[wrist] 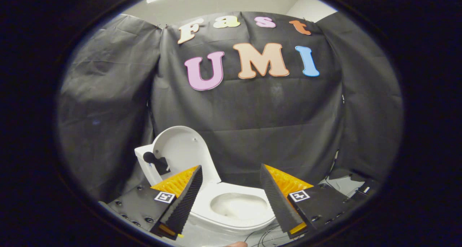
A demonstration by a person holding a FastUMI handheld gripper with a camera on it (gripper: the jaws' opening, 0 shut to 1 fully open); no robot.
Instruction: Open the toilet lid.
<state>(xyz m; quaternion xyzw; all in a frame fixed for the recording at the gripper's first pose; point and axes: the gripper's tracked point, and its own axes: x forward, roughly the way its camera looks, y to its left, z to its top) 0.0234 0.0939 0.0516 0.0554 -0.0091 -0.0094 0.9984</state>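
My gripper [231, 189] hangs open, fingers wide apart, nothing between them but air. Toilet [234, 211] sits just ahead and below, bowl showing in the gap. Lid [182, 149] already stands upright beyond my left finger, leaning back against the tank [144, 164]; task looks done. Lid reads as rigid glossy plastic, light, hinged at the back, likely slippery. Best purchase is the free front rim, pinched thin edge-on. Loose cables [269, 236] on the floor near the base
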